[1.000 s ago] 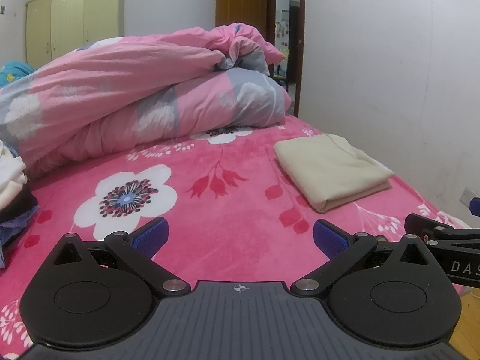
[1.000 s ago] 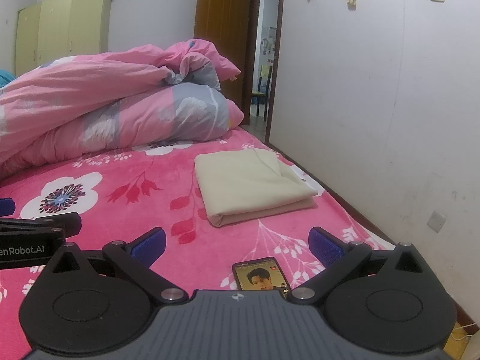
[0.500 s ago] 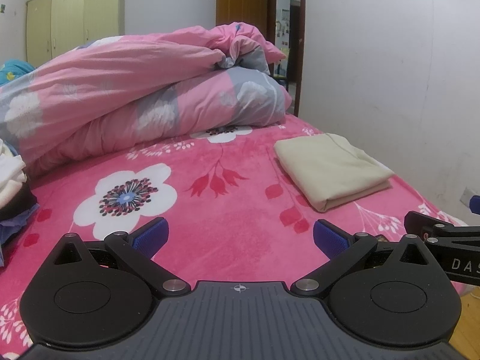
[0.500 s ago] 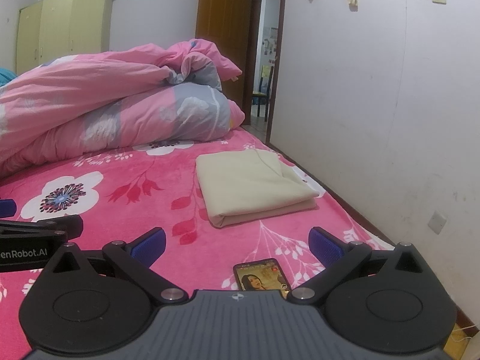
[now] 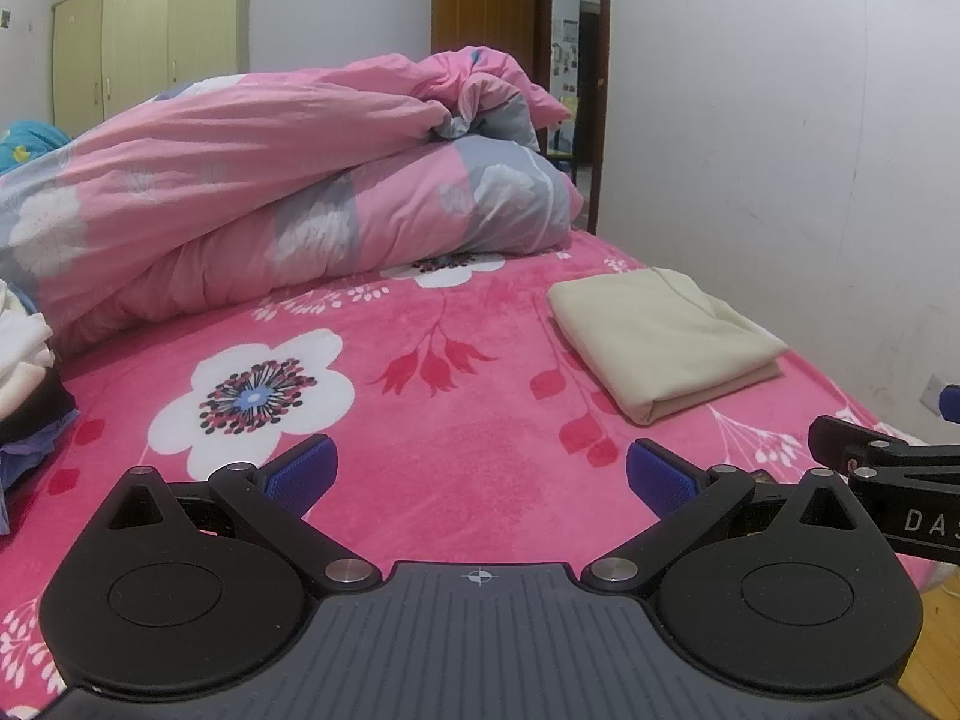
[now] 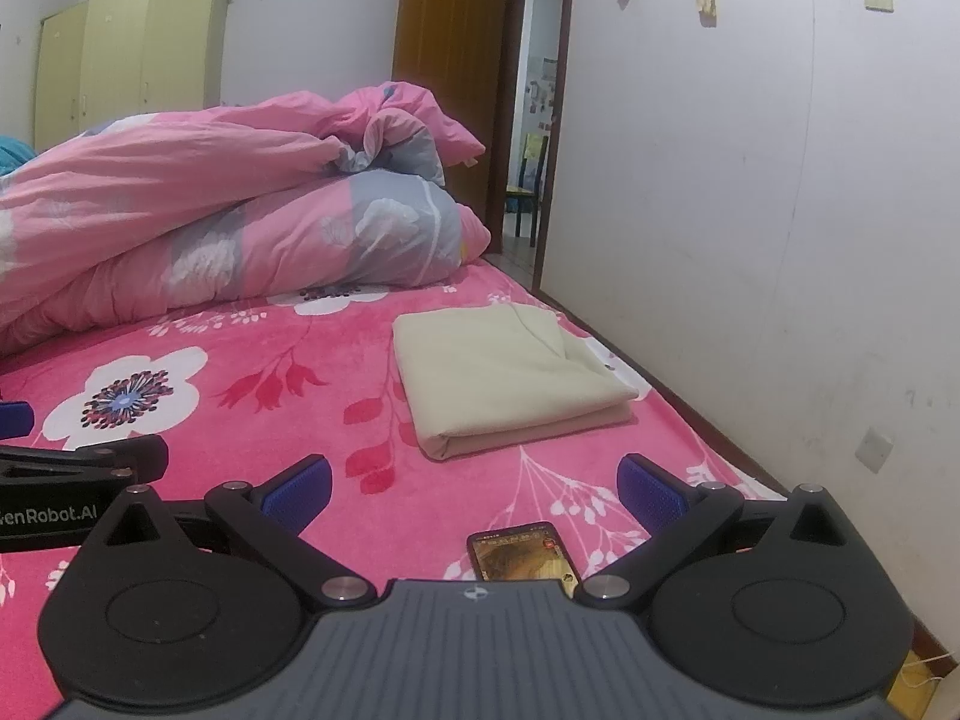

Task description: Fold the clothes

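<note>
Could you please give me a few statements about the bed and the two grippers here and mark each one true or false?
1. The cream garment lies folded on the pink floral bedspread. True.
2. The left gripper is shut on the cream garment. False: it is open and holds nothing.
3. A phone with its screen lit lies just ahead of the right gripper. True.
4. The pink duvet is spread flat. False: it is bunched up at the far end.
5. The right gripper is open. True.

White walls (image 6: pixel 720 180), brown door (image 6: pixel 447 78), yellow-green wardrobe (image 5: pixel 150 42), wood floor (image 5: pixel 936 660)
</note>
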Available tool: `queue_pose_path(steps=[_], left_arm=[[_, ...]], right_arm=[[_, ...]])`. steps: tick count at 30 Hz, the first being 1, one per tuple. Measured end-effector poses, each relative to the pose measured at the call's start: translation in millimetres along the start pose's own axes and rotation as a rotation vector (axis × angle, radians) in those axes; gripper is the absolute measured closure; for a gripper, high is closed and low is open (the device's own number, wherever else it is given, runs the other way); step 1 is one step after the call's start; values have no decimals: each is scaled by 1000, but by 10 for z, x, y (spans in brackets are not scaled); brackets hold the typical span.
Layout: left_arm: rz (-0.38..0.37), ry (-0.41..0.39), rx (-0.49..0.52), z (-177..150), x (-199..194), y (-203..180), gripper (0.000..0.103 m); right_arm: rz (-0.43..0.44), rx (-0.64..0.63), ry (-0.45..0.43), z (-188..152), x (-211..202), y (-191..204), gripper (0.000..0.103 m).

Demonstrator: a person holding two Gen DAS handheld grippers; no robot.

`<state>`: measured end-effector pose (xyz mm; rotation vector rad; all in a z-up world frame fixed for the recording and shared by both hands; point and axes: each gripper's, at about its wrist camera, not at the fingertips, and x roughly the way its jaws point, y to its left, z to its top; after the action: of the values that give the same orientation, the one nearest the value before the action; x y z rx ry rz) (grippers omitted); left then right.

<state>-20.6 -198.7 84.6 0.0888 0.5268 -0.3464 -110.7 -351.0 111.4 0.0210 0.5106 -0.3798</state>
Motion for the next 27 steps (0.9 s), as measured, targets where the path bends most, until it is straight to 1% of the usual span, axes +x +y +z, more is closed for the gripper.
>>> queue_pose_path(steps=[27], left_arm=[[0, -5, 0, 10, -29, 26, 0]], right_arm=[[1, -4, -4, 19, -11, 10, 0]])
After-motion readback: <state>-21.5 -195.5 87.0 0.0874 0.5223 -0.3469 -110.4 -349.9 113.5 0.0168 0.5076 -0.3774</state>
